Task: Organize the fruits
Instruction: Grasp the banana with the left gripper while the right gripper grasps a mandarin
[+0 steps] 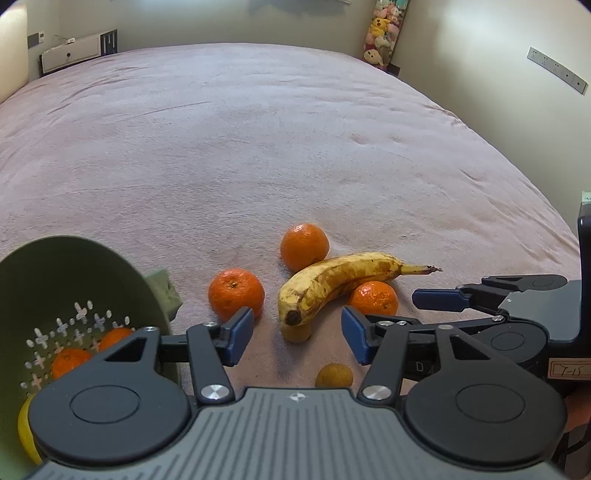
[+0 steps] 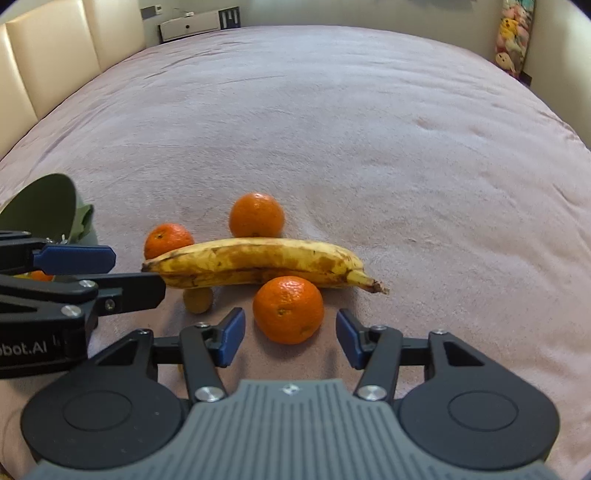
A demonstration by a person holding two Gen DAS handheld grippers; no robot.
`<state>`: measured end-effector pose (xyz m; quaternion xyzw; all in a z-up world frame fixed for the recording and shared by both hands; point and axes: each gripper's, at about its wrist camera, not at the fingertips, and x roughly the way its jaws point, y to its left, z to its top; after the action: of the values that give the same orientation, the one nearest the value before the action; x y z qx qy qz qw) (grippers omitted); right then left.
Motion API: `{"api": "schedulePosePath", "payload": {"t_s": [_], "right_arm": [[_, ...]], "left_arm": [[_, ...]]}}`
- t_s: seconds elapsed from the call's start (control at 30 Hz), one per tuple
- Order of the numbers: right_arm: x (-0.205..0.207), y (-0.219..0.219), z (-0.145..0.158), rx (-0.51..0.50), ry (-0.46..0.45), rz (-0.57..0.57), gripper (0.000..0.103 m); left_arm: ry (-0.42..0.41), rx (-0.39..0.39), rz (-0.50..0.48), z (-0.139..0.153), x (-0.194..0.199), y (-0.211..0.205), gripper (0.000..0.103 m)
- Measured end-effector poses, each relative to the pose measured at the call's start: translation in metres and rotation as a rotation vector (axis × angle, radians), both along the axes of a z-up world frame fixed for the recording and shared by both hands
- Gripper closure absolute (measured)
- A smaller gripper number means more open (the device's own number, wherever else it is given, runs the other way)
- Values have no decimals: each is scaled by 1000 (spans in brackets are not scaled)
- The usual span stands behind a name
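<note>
Two sets of tongs hover low over the bed, both spread wide and holding nothing. In the left wrist view the left tongs point(image 1: 297, 338) sit at lower centre, with the blossom end of the banana point(image 1: 340, 282) and a small brown fruit point(image 1: 295, 332) tucked under it between the blue pads. Another small brown fruit point(image 1: 334, 376) lies nearer the camera. In the right wrist view the right tongs point(image 2: 290, 338) frame a mandarin point(image 2: 288, 309) at centre, close to but not touching either pad.

Beyond it the banana stretches across the middle of the frame, resting against that mandarin. Two more mandarins point(image 2: 168, 240) point(image 2: 256, 215) lie behind the banana, one at left, one near centre.

At the lower left of the left wrist view stands a green colander point(image 1: 74, 280) with perforated wall, holding at least two mandarins point(image 1: 70, 362) and something yellow. Everything rests on a pink bedspread point(image 1: 258, 147); plush toys point(image 1: 384, 33) hang at upper right.
</note>
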<state>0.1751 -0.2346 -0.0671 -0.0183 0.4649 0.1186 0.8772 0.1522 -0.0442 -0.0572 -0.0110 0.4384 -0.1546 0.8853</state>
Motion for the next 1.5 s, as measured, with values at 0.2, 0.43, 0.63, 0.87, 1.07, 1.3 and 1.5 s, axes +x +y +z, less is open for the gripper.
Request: {"api": "schedulePosePath", "payload": {"t_s": [0.2, 0.43, 0.63, 0.87, 1.07, 1.3, 1.5], "right_arm": [[6, -4, -10, 51, 30, -7, 50], [13, -4, -17, 54, 29, -17, 55], [13, -8, -15, 64, 39, -20, 59], [13, -14, -5, 30, 116, -76, 59], [1, -34, -3, -13, 138, -132, 59], [3, -47, -4, -2, 130, -169, 60], [7, -53, 0, 26, 117, -190, 60]], "left_arm": [[21, -18, 7, -8, 11, -2, 56], [17, -9, -2, -13, 16, -8, 79], [16, -3, -20, -7, 15, -9, 82], [102, -40, -88, 1, 8, -16, 86], [161, -65, -146, -7, 6, -26, 79], [133, 19, -191, -12, 6, -37, 42], [108, 23, -183, -9, 27, -39, 35]]}}
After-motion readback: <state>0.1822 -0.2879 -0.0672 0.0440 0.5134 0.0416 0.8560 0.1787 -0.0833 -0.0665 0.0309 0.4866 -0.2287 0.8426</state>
